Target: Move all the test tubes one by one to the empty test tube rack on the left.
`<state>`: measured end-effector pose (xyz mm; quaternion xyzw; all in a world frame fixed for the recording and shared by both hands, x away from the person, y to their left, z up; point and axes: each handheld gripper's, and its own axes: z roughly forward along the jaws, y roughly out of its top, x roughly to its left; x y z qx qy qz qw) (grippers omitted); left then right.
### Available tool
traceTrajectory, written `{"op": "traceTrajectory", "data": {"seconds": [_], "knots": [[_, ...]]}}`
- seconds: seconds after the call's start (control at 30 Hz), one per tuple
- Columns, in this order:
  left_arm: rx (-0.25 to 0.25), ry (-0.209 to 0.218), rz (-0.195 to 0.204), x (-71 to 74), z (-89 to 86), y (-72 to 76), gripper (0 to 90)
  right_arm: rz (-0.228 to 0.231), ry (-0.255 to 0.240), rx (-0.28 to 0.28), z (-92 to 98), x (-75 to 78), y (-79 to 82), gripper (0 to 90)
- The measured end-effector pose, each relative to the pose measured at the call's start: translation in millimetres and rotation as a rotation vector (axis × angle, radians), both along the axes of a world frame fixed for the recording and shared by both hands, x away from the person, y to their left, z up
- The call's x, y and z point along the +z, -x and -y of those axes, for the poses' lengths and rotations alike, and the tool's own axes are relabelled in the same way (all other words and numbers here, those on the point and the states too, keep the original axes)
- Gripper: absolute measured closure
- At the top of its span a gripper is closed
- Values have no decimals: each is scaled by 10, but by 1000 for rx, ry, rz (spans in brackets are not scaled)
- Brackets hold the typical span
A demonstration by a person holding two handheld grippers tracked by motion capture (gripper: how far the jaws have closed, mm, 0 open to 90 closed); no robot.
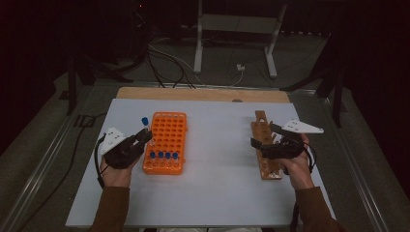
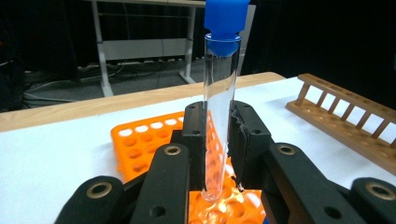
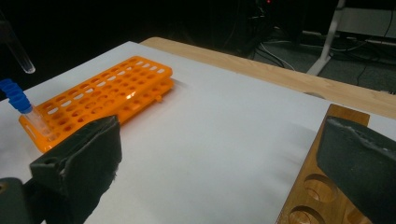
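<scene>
White table [image 1: 217, 193] | left gripper [image 2: 217, 140] jaws pinching upright tube [image 2: 219, 116] | right gripper [image 3: 219, 154] jaws spread

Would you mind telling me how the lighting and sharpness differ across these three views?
High view: dim, the surroundings nearly black, the white table evenly lit, the orange rack soft in detail. Left gripper view: the test tube sharp, with faint reflections on its glass. Right gripper view: the near jaws large and blurred, the wooden rack cropped at the edge.
</scene>
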<state>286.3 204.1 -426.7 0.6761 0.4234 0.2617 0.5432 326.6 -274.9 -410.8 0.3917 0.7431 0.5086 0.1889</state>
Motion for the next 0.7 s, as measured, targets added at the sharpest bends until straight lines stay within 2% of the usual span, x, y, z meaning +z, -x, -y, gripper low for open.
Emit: {"op": "traceTrajectory", "data": {"seconds": [0.27,0.5,0.7], "knots": [[14,-7,-14,-128,-106,93,782,1,-5,6,-6,-4,8,3],[-5,-9,-36,-257,-127,135,783,0,-10,12,0,-6,14,3],[-20,-33,-58,-351,-109,149,782,2,-17,11,14,-5,14,3]]}}
